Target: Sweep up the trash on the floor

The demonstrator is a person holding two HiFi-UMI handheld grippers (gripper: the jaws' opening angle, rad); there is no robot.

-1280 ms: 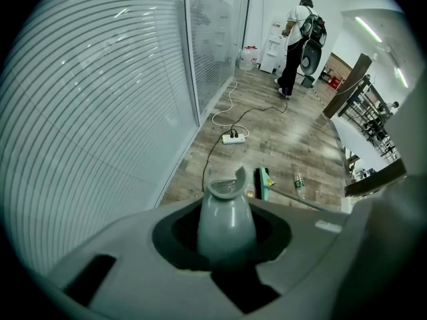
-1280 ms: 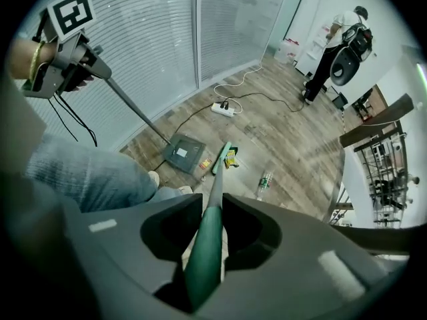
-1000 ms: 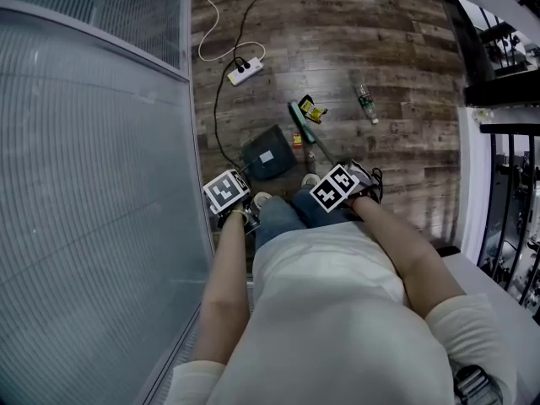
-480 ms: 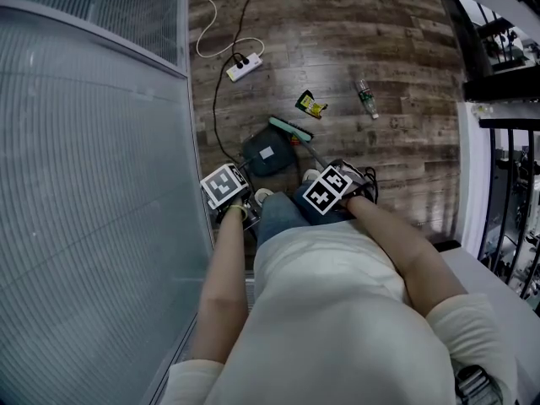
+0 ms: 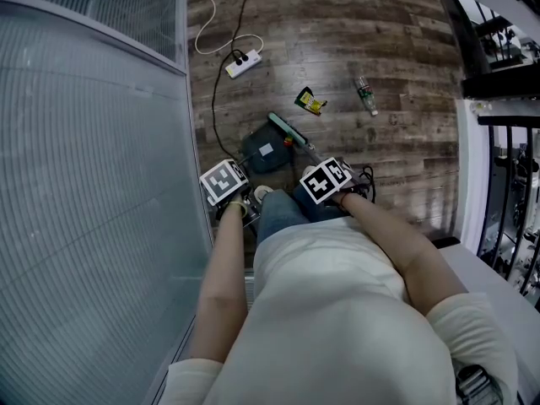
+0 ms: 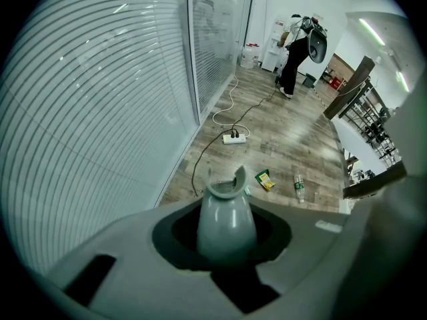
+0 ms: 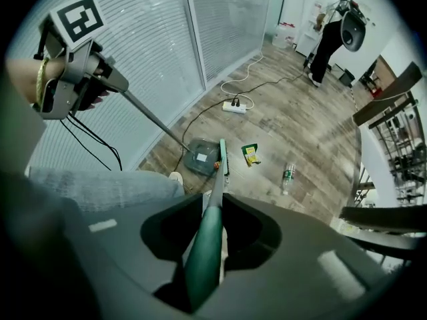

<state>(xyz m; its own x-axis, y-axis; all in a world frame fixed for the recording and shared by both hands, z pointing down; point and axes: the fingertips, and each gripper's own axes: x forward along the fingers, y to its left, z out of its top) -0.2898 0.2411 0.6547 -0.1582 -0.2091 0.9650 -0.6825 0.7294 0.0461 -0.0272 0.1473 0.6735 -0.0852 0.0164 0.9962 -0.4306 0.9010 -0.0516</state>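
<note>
Frosted glass wall (image 5: 93, 184) filling frame left. Left gripper (image 6: 227, 229) clamping grey dustpan handle (image 6: 227, 202). Dustpan (image 5: 263, 152) sitting on wood floor (image 5: 413, 142), centre. Right gripper (image 7: 205, 249) gripping green broom handle (image 7: 215, 192), broom head (image 5: 287, 128) lying just beside dustpan. Wrapper (image 5: 310, 101) and bottle (image 5: 365, 96) lying upper right of it. Railing (image 5: 506, 192) running along far right.

Looks like office or similar work space, not home.
- Long glass partition wall (image 5: 93, 142) with horizontal blinds behind, running along whole left side; second such panel further on.
- Wood-look plank floor (image 5: 405, 74), open corridor-like room.
- Power strip (image 5: 243, 62) with plugged cables lying on floor near partition.
- At far end, person (image 6: 291, 59) beside dark office chair (image 6: 317, 44), boxes near white wall.
- Metal shelf racks (image 6: 370, 122) on right side.
- Strip light (image 6: 371, 32) on ceiling.
</note>
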